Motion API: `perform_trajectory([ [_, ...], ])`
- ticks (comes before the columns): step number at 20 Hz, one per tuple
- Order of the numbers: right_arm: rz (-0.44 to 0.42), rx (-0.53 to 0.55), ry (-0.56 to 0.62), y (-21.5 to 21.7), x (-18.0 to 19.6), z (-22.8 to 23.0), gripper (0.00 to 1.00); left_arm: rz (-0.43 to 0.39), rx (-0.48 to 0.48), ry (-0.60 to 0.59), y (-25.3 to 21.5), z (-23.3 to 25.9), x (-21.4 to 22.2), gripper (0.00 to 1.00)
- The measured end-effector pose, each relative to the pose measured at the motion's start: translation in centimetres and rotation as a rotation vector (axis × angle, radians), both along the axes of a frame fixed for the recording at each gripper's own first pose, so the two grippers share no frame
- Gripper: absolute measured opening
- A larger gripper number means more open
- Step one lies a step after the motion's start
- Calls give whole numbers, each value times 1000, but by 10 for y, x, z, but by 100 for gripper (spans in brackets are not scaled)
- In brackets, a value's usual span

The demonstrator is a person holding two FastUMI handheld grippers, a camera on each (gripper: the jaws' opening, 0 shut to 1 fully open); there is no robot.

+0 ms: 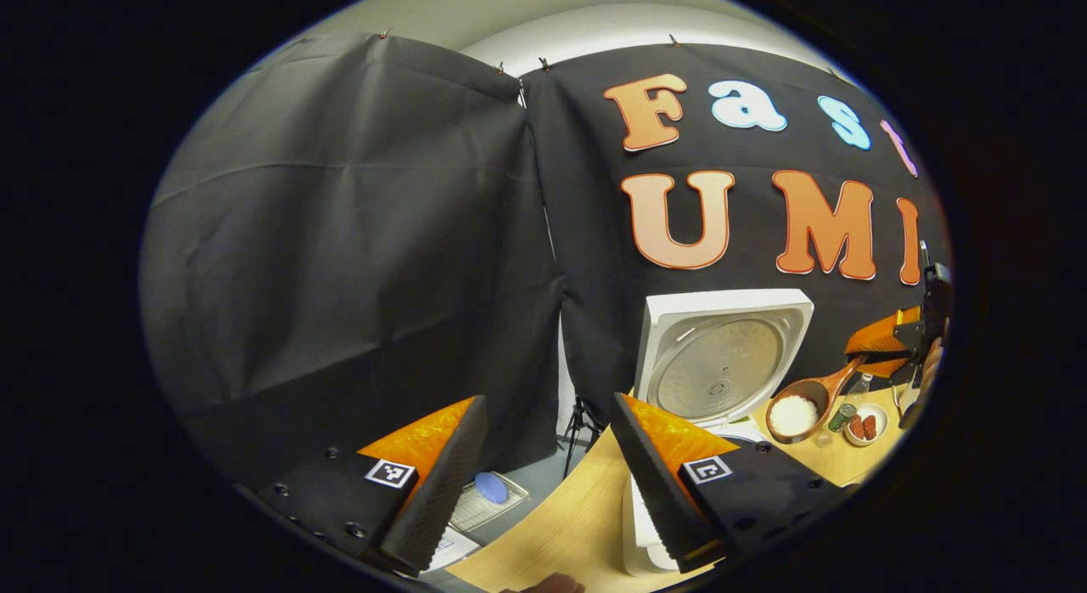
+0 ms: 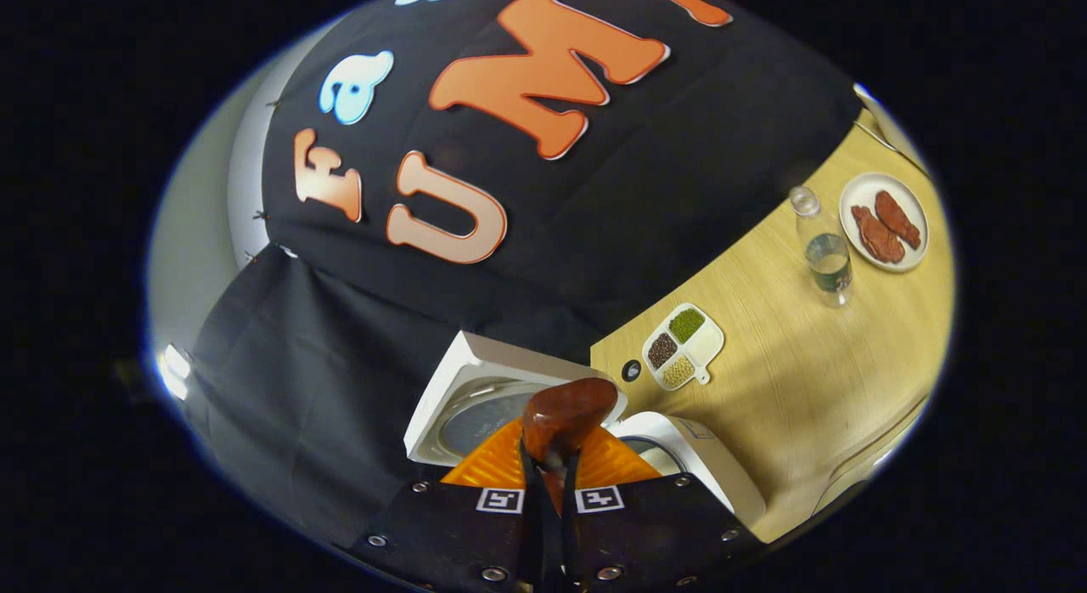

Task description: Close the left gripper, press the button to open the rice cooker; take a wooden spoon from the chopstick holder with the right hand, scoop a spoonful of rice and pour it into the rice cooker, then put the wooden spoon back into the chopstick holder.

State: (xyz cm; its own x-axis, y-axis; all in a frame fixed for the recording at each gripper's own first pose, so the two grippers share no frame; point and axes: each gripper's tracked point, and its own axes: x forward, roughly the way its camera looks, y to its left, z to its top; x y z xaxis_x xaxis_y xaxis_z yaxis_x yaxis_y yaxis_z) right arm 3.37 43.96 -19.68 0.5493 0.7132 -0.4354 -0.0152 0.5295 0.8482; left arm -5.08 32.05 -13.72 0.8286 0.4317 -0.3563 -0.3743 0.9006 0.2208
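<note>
Right gripper (image 2: 545, 482) first: its fingers are pinched nearly together on the handle of the wooden spoon (image 2: 567, 416), which runs straight out ahead so the bowl rides level; the left gripper view catches that same spoon across the table with a white heap of rice (image 1: 794, 413) in its bowl, held flat, presumably so nothing spills on the way over; left gripper (image 1: 543, 482) hangs back with its fingers spread wide and nothing between them, parked off the near edge of the table (image 1: 552, 525), likely to keep out of the spoon's path; just beyond the spoon sits the rice cooker (image 2: 679, 457), white, its lid (image 1: 722, 355) standing upright and the round inner plate facing forward, so the button step looks done and the pot is ready to receive; the pour seems the move in hand, and it will want a slow roll of the wrist over the opening; further out on the wooden top lie a small divided dish of grains (image 2: 682, 347), then a clear bottle (image 2: 825, 257) and a plate of reddish pieces (image 2: 883, 222) well apart from the cooker; the chopstick holder cannot be made out with any certainty.
</note>
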Motion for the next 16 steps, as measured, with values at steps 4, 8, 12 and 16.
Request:
perform_trajectory([
  [4, 60, -149, -169, 18, -1, 14, 8, 11, 13, 1, 7, 1, 0, 100],
  [8, 103, -264, -335, 29, -2, 30, 8, 14, 15, 2, 11, -1, -3, 100],
  [12, 134, -360, -515, 39, -3, 51, 8, 15, 11, -2, 13, -2, -4, 99],
  [16, 163, -371, -624, 51, -12, 73, 8, 21, 6, 0, 15, -5, -4, 95],
])
